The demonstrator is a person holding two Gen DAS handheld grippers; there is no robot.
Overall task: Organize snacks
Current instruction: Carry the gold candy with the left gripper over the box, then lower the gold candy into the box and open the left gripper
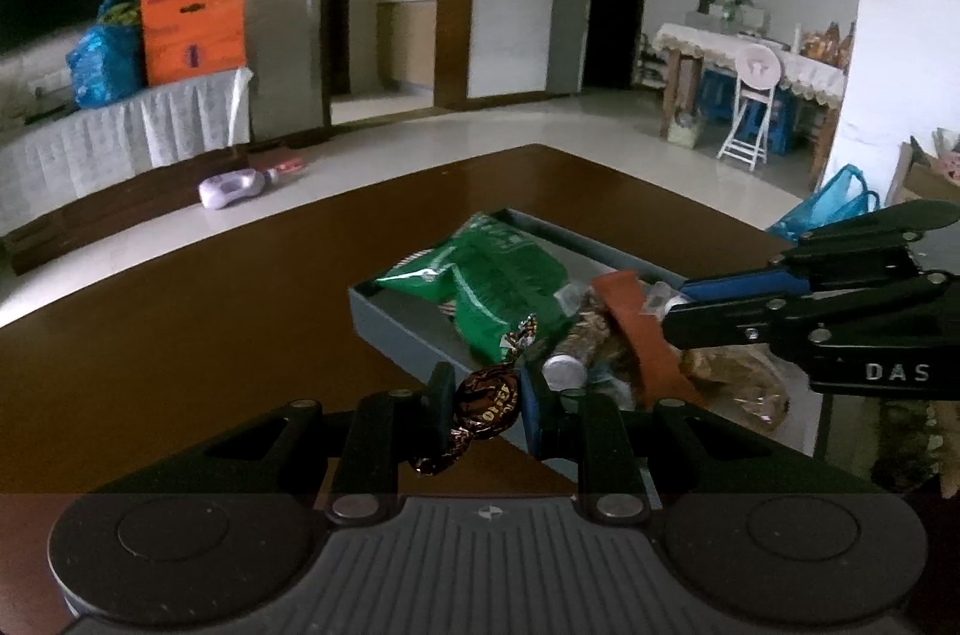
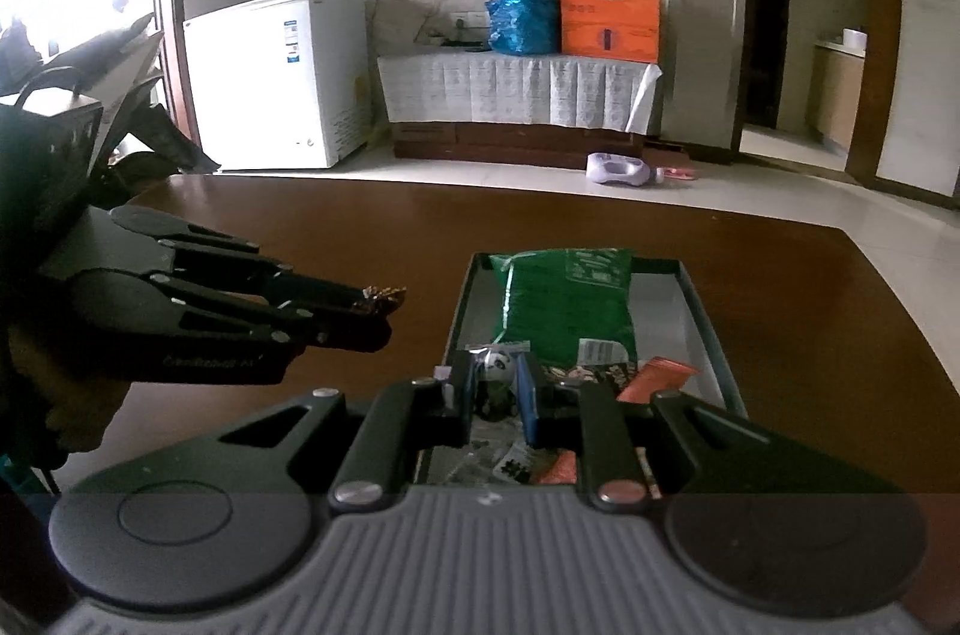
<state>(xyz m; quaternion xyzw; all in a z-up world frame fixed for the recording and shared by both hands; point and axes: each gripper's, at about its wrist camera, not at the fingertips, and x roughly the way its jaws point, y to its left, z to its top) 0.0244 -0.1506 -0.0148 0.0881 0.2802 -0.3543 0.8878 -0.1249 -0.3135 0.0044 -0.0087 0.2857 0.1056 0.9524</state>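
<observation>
My left gripper (image 1: 487, 398) is shut on a brown twist-wrapped candy (image 1: 485, 410), held just short of the near corner of a grey tray (image 1: 402, 329). In the tray lie a green snack bag (image 1: 498, 287), an orange packet (image 1: 645, 335) and several other wrapped snacks. My right gripper (image 2: 495, 386) is shut on a small white panda-print candy (image 2: 499, 365), above the tray's near end (image 2: 702, 311). In the right wrist view the left gripper (image 2: 375, 314) reaches in from the left with the brown candy (image 2: 384, 295) at its tips, beside the green bag (image 2: 564, 299).
The tray sits on a dark brown table (image 2: 300, 227). Beyond the table edge there is tiled floor with a purple bottle (image 2: 618, 168). A white chest freezer (image 2: 276, 77) and a cloth-covered stand with an orange box (image 2: 609, 14) are at the far wall.
</observation>
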